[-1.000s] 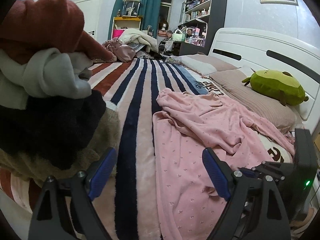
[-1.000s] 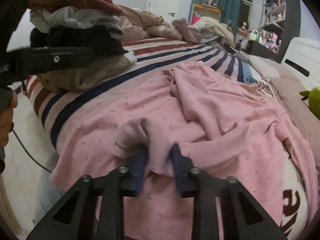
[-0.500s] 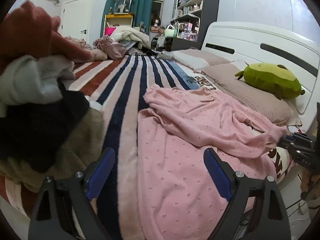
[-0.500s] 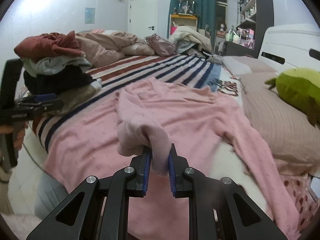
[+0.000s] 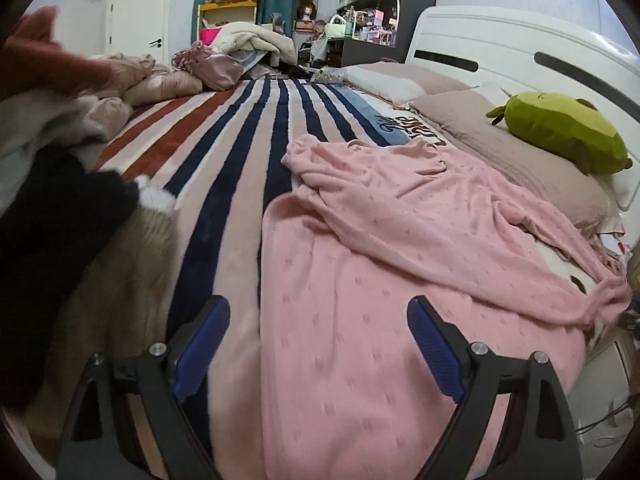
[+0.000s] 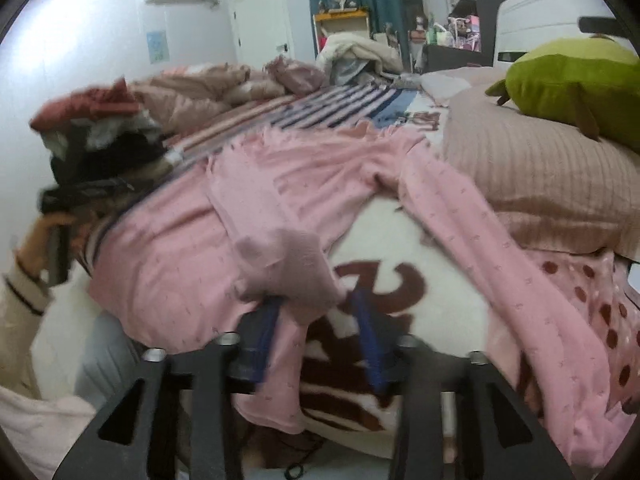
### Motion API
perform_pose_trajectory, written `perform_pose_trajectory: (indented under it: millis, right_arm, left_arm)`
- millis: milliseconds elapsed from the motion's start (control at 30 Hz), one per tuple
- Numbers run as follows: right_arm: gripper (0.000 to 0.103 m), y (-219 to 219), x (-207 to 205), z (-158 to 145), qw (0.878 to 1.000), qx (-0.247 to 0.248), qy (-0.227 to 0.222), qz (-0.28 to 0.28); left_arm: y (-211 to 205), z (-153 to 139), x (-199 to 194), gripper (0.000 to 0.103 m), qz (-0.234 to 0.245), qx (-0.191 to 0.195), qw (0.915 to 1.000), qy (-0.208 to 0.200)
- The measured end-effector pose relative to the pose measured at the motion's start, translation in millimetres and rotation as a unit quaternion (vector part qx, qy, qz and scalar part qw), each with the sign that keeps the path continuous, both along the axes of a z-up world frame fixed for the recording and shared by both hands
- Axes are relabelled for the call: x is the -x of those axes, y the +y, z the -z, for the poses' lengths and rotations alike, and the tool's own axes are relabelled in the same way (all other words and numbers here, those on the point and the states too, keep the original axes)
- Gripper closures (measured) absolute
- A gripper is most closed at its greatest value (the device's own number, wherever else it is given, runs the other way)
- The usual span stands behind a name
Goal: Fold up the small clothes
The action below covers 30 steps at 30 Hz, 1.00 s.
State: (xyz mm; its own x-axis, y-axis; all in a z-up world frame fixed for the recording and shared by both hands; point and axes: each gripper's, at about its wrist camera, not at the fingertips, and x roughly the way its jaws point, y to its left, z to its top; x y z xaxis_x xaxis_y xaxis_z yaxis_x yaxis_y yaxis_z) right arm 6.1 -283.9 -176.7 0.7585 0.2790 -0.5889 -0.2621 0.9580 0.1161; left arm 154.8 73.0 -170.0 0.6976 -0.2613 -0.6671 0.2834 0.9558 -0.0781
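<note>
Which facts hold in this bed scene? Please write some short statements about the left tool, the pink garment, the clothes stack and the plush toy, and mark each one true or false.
1. The left tool is open, with nothing between its fingers. True.
2. The green plush toy lies on the floor. False: it rests on a pillow by the headboard.
3. The pink garment lies spread on the striped blanket. True.
4. The stack of clothes has a blue piece on top. False: the top piece is reddish-brown.
</note>
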Motion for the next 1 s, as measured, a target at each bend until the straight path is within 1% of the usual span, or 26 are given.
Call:
perform_pose_trajectory:
  millis: [67,133,200,267,300,333,400,467,533,567,600,633,700,767,800,833,867,900,933,967,1000]
  right_arm:
    - [0.034,-8.1,0.5,-16.9,1.000,-0.017,-0.022,-0.006]
    - [0.034,-11.4,-8.9,-34.5,0.999,-0.026,-0.041,-0.013]
    - [0.034,-8.2,-28.7,-46.9,0.998,-0.023,-0.050,-0.020]
    - [0.034,4.0,-52.0,-49.4,0.998,-0.012,-0.040,-0.036]
    - [0.035,12.2,-66.2,-47.9,0.998,-0.005,-0.029,-0.047]
    - [0.038,22.5,-82.9,-43.8,0.998,0.006,-0.014,-0.061]
    - [0.058,44.1,-116.2,-30.3,0.995,0.028,0.022,-0.094]
    - [0.064,60.9,-138.8,-13.5,0.990,0.040,0.061,-0.117]
    - [0.068,71.1,-153.3,3.2,0.985,0.044,0.094,-0.139]
    - [0.073,75.3,-158.4,10.9,0.982,0.049,0.110,-0.144]
    - [0.085,79.2,-162.4,17.8,0.980,0.054,0.124,-0.147]
    - [0.091,80.3,-162.0,21.4,0.979,0.053,0.130,-0.150]
    - [0.097,81.3,-158.5,24.8,0.978,0.050,0.132,-0.151]
    - [0.100,81.0,-154.3,22.1,0.982,0.061,0.119,-0.136]
    - [0.101,80.2,-153.8,20.1,0.984,0.066,0.112,-0.124]
    - [0.101,77.5,-152.3,16.1,0.987,0.080,0.098,-0.098]
    - [0.102,74.9,-154.4,12.9,0.988,0.090,0.091,-0.084]
    - [0.102,71.9,-154.8,10.2,0.989,0.098,0.085,-0.069]
    - [0.102,68.6,-156.3,7.5,0.990,0.092,0.089,-0.066]
    - [0.102,64.7,-158.0,5.5,0.990,0.071,0.097,-0.071]
    - [0.101,60.6,-159.3,3.1,0.990,0.040,0.103,-0.085]
  left_arm:
    - [-4.4,-0.3,-19.2,0.015,0.003,-0.006,1.0000,0.003]
    - [-10.6,1.1,-36.3,0.015,0.006,-0.017,0.9998,0.009]
    - [-17.5,7.2,-59.7,0.015,0.017,-0.028,0.9992,0.024]
    - [-22.5,12.9,-77.6,0.016,0.026,-0.036,0.9983,0.038]
    - [-24.7,15.9,-87.5,0.018,0.027,-0.042,0.9977,0.045]
    - [-25.6,18.6,-97.0,0.023,0.026,-0.049,0.9972,0.051]
    - [-25.4,23.6,-112.4,0.028,0.027,-0.051,0.9964,0.062]
    - [-23.7,26.8,-121.1,0.032,0.035,-0.041,0.9958,0.073]
    - [-21.9,28.2,-124.6,0.045,0.049,-0.024,0.9951,0.082]
    - [-20.2,28.2,-123.1,0.049,0.058,-0.016,0.9947,0.083]
    - [-18.1,28.2,-121.4,0.057,0.068,-0.009,0.9941,0.084]
    - [-16.9,28.1,-119.2,0.062,0.076,-0.004,0.9935,0.085]
    - [-12.7,26.5,-113.3,0.064,0.087,0.001,0.9927,0.084]
    - [-9.2,24.3,-109.5,0.074,0.088,0.003,0.9928,0.080]
    - [-7.5,23.7,-107.7,0.087,0.083,0.000,0.9936,0.077]
    - [-7.0,24.4,-106.5,0.096,0.071,-0.022,0.9948,0.070]
    - [-6.6,25.9,-106.6,0.096,0.064,-0.038,0.9950,0.066]
    - [-4.9,27.8,-107.6,0.098,0.064,-0.038,0.9951,0.066]
    - [-3.7,28.4,-108.6,0.098,0.065,-0.032,0.9953,0.064]
    - [-3.4,28.0,-109.8,0.098,0.060,-0.031,0.9959,0.060]
    - [-2.7,27.3,-111.9,0.097,0.057,-0.030,0.9964,0.056]
